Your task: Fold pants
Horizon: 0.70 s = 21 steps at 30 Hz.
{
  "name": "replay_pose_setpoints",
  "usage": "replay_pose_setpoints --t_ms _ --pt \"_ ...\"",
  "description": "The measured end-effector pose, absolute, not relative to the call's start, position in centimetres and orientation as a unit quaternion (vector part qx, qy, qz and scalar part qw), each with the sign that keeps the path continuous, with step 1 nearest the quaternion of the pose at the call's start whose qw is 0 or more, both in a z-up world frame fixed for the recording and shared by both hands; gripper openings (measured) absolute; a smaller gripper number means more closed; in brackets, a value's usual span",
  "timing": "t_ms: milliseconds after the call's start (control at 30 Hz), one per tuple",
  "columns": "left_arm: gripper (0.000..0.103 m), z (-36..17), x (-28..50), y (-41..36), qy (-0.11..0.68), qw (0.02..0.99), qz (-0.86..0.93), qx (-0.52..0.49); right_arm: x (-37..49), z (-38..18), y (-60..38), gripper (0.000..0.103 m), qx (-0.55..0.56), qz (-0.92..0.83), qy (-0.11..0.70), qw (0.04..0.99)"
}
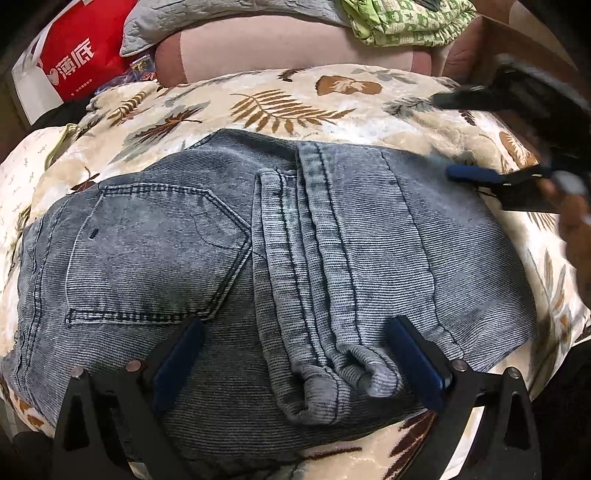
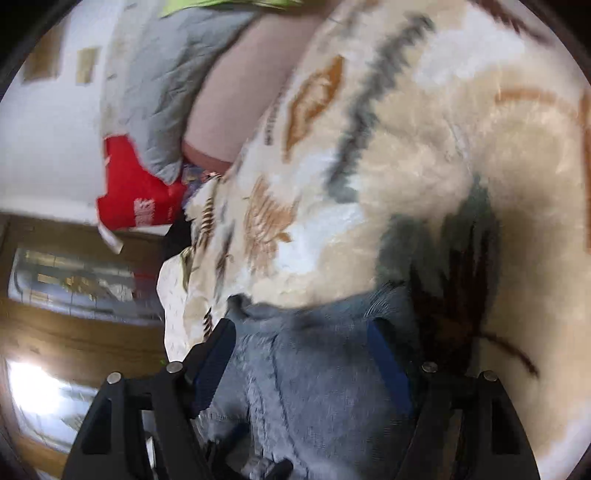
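Grey-blue denim pants (image 1: pixel 236 258) lie folded on a leaf-print blanket (image 1: pixel 288 99), back pocket at the left, leg hems stacked in the middle. My left gripper (image 1: pixel 295 332) is open, its blue-padded fingers (image 1: pixel 177 354) spread just above the near edge of the folded pants. My right gripper (image 1: pixel 480 177) shows blurred at the right edge of the pants. In the blurred right wrist view the right gripper (image 2: pixel 303 332) is open with pants fabric (image 2: pixel 317 376) between its fingers; I cannot tell whether it touches.
A red bag (image 1: pixel 74 55) stands at the back left. A grey quilt (image 1: pixel 173 22) and green patterned cloth (image 1: pixel 406 18) lie on a pink cushion (image 1: pixel 277 44) behind the blanket. A wall and wooden furniture (image 2: pixel 74 332) show at the left in the right wrist view.
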<state>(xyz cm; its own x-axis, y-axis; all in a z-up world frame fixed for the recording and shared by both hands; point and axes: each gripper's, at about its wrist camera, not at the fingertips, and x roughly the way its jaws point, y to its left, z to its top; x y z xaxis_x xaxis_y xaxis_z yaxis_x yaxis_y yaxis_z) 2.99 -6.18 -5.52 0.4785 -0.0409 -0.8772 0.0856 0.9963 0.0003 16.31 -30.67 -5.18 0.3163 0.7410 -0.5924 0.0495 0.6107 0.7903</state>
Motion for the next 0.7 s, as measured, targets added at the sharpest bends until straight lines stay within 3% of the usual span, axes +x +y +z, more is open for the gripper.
replay_pose_setpoints --t_ms 133,267,533,633,700 --pt "0.100 -5.5 3.0 -6.1 0.509 0.860 -0.037 0.021 10.8 -2.9 -30.9 0.077 0.363 0.273 0.522 0.722" --pt "0.101 -5.5 3.1 -6.3 0.510 0.859 -0.033 0.022 7.2 -6.1 -31.3 0.079 0.347 0.252 0.567 0.703" --pt "0.100 -4.6 2.6 -5.8 0.518 0.855 -0.015 0.012 4.5 -2.9 -32.1 0.079 0.367 0.297 0.506 0.722" --pt "0.100 -4.3 2.3 -5.9 0.517 0.856 -0.016 0.014 4.0 -6.2 -31.9 0.080 0.345 0.259 0.551 0.715" --pt "0.100 -3.9 1.9 -5.8 0.515 0.857 -0.015 0.015 3.9 -7.3 -32.4 0.080 0.363 0.267 0.536 0.714"
